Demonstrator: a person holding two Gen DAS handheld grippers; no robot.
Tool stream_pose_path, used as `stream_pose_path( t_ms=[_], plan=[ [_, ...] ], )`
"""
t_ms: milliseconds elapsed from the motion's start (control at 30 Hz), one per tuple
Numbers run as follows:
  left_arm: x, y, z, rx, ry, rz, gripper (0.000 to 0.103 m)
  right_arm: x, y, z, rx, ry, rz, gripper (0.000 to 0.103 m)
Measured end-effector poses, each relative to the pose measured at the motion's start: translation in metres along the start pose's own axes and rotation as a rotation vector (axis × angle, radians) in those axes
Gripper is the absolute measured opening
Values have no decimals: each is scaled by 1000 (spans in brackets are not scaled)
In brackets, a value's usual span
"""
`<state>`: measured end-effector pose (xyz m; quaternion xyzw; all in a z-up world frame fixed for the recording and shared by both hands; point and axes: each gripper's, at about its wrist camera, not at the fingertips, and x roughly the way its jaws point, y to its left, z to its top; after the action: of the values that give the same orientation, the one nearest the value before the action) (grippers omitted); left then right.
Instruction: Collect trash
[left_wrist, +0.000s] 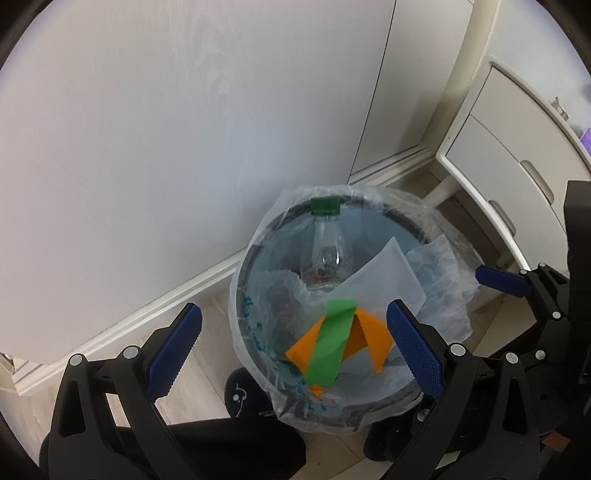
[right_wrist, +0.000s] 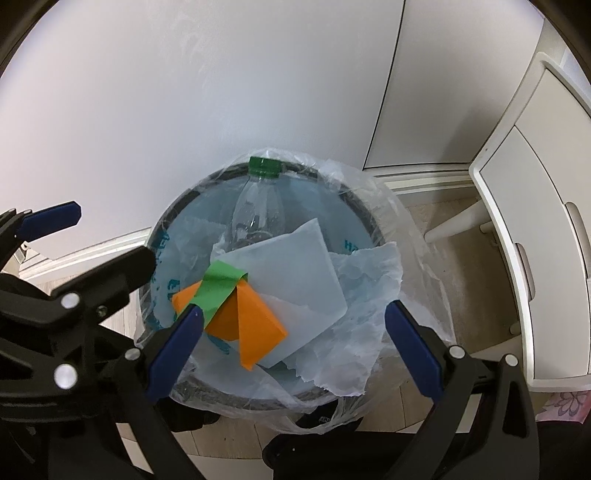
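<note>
Bin with clear liner bag stands on the floor against the wall, white cabinet at 3 o'clock. Inside: plastic bottle leaning at 12 (green cap up at the rim), white sheet center, orange paper and green strip on top toward 6. Left hand-held gripper and right hand-held gripper both hover over the bin, jaws spread wide, holding nothing.

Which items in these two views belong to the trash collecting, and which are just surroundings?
Part of the job:
- lined trash bin
- clear bottle with green cap
- orange paper
- green paper strip
- white sheet
- left claw and right claw, both open and empty

Just surroundings:
- white drawer unit
- wall
</note>
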<state>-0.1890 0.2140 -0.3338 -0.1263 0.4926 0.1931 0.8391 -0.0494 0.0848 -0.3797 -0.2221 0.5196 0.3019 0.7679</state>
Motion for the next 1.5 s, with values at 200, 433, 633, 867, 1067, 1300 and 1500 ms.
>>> stream_pose_path(
  t_ms=[200,433,633,867,1067,1300,1500],
  plan=[
    [-10,-2,5,1,-20,12,97,-14,-7,7,33,-48,-12,96],
    [-29,0,18,-37,-66,16,97,-36,-10,12,29,-114,-34,96],
    [-55,-3,28,-57,-132,8,97,-56,-12,16,35,-169,-44,96],
    [-79,-11,34,-76,-191,5,97,-77,-14,16,42,-237,-56,96],
    [-82,-15,34,-82,-204,41,97,-89,-13,15,39,-271,-60,96],
    [-93,-15,36,-85,-225,35,97,-97,-16,15,57,-299,-74,96],
    [-101,-16,45,-97,-250,43,97,-102,-21,15,70,-319,-83,96]
  ],
)
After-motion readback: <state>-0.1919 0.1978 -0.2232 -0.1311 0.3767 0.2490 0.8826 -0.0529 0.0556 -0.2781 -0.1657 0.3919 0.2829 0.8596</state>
